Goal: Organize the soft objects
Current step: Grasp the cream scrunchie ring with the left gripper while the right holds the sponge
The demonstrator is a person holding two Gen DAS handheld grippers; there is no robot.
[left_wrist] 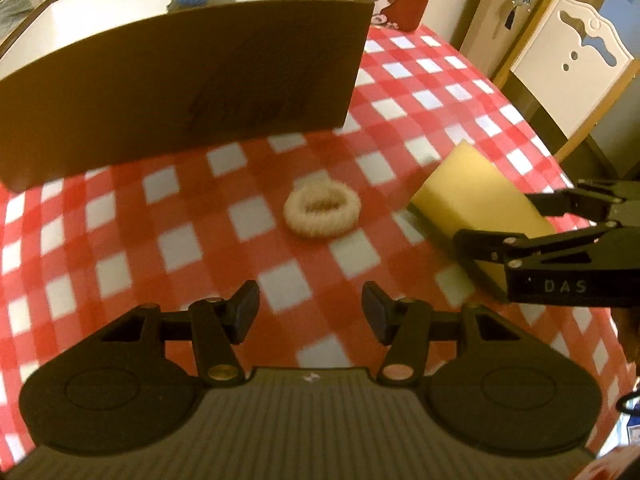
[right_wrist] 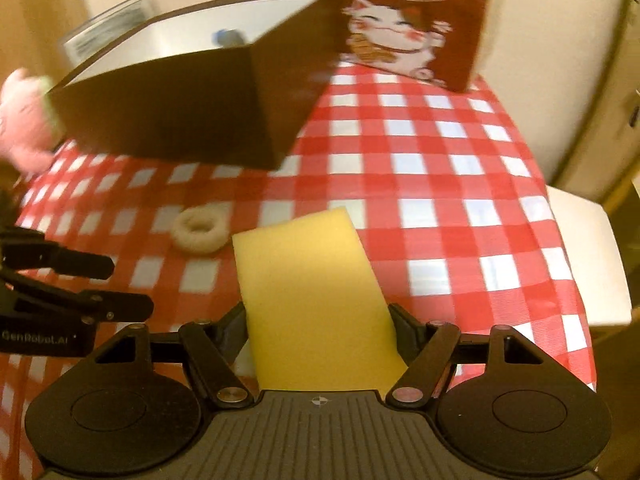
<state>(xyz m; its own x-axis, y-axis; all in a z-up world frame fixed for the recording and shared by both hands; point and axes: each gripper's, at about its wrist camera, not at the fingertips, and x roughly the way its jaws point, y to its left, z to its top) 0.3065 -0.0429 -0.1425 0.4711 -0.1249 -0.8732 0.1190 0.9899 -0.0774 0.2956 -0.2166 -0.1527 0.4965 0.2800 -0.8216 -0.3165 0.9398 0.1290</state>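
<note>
Right, the yellow sponge (right_wrist: 316,300) sits clamped in the right gripper (right_wrist: 318,330), a finger pressed to each side, held tilted above the red-and-white checked tablecloth (right_wrist: 440,184) — the block juts out toward 12 o'clock in the right wrist view. At 10 o'clock from it a cream fuzzy ring (right_wrist: 199,231) lies flat on the cloth, near but apart. Over to the left gripper (left_wrist: 310,312) — jaws spread wide, nothing between them, hovering with the ring at its 12 o'clock. Beyond, the dark box (right_wrist: 180,108) stands open-topped with something blue (right_wrist: 228,37) inside. A pink plush toy (right_wrist: 22,120) peeks out at the box's 9 o'clock, and a red lucky-cat bag (right_wrist: 400,20) stands at 2 o'clock
</note>
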